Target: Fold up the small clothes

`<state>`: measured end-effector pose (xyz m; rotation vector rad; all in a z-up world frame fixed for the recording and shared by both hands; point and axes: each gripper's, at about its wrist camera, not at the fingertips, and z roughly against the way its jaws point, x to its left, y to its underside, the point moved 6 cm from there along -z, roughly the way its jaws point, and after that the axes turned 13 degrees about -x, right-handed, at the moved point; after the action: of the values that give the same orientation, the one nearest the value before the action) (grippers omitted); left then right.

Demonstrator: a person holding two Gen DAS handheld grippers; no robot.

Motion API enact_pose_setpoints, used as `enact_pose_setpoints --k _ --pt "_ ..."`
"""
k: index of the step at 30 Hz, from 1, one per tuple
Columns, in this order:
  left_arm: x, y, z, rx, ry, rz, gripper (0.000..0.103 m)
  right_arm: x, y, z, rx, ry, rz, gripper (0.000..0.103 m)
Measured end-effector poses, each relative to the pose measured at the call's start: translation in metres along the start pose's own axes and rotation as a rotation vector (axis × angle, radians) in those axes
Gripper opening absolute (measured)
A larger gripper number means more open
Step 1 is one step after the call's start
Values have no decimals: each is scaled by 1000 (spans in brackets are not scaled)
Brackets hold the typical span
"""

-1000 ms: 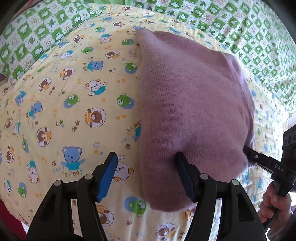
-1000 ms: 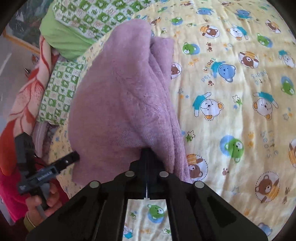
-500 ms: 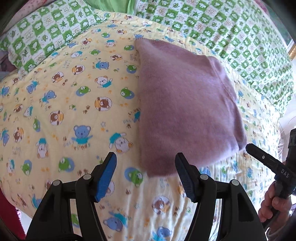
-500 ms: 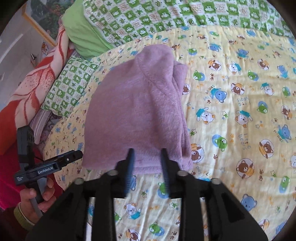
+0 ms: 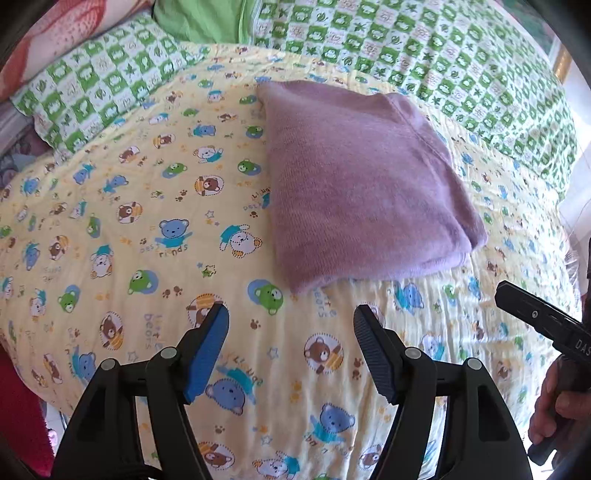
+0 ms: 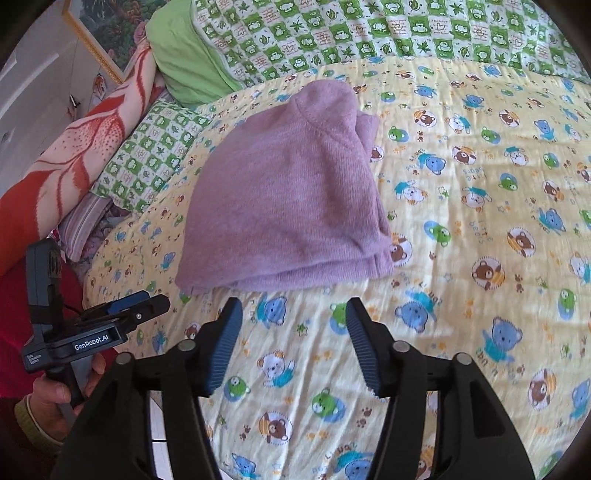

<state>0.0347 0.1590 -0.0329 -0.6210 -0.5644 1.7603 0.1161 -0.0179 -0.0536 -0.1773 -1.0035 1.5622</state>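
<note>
A folded purple knit garment (image 5: 354, 184) lies flat on the yellow bear-print blanket (image 5: 147, 221); the right wrist view shows the same garment (image 6: 288, 199) with its stacked layers facing me. My left gripper (image 5: 291, 314) hovers just short of the garment's near edge, jaws opening, nothing between them. My right gripper (image 6: 293, 306) also hangs in front of the near edge, its jaws opening with nothing in them. Each gripper appears in the other's view: the right gripper (image 5: 532, 317) at the right edge, the left gripper (image 6: 147, 302) at the lower left, each held by a hand.
A green-and-white checked quilt (image 6: 369, 33) and a plain green pillow (image 6: 177, 55) lie at the back of the bed. A red floral blanket (image 6: 74, 147) is piled at the left. The bear-print blanket (image 6: 480, 258) stretches to the right of the garment.
The right gripper let go of the garment's near edge and its jaws spread. Both grippers pulled back and up from the garment, which now lies flat and folded.
</note>
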Motion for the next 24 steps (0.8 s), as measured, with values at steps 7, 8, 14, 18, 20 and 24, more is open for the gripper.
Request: enact_pose_setpoints --k 7,8,14,18,20,24 --pt "-4 7 12 -31 -1 -71 76 14 21 9 -4 5 57 74" --pt "-4 9 13 -31 -6 -82 79 17 23 10 -4 7 74 75" --pt "-8 20 18 -31 -39 -153 82 31 35 15 -2 20 161 80" --pt "-9 16 23 -44 -34 -169 82 37 35 17 -9 33 221 82" --pt "-9 10 26 -59 -42 -172 84 40 33 18 -16 35 250 83" --pt "-5 -7 27 -80 -51 -157 88 42 21 19 -36 42 280 87"
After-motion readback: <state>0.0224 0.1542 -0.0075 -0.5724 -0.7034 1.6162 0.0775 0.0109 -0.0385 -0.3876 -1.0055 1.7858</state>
